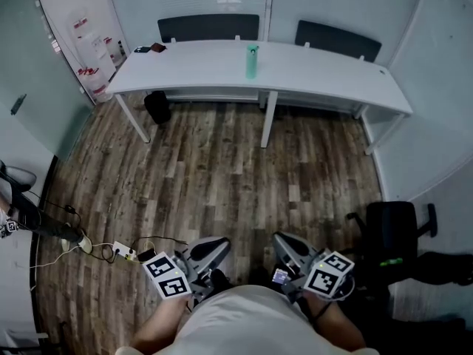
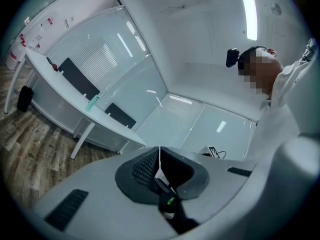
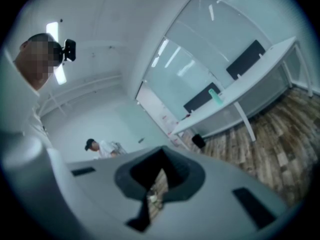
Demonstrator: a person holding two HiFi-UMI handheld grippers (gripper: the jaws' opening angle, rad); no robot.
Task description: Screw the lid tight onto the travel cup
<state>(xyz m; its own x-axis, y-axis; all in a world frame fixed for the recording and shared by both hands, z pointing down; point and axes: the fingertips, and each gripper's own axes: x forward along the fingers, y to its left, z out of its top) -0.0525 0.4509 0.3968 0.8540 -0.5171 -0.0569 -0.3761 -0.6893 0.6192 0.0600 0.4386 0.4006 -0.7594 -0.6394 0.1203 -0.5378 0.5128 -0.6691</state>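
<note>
Left tongs (image 2: 160,166) and right tongs (image 3: 159,176) are both closed tight, with nothing between them. The person holds them low and close to the body, pointing out flat over the wooden floor (image 1: 222,168).

The green travel cup (image 1: 252,61) stands upright on the long white worktop (image 1: 325,72), far across the room, near the middle of it. It is too small from here to tell if the lid sits on top or how tight it is. Nothing has been done to the cup yet, I think.

What could go wrong? The cup is tall and thin, so it may tip over if closed tongs bump it. The tongs need to open before they reach it. If only one pair grabs, the whole cup may spin with the lid and the lid may not get tight. One pair should hold the body and the other should turn the top. The cables (image 1: 89,246) on the floor at the left could catch a foot if the person steps that way.
</note>
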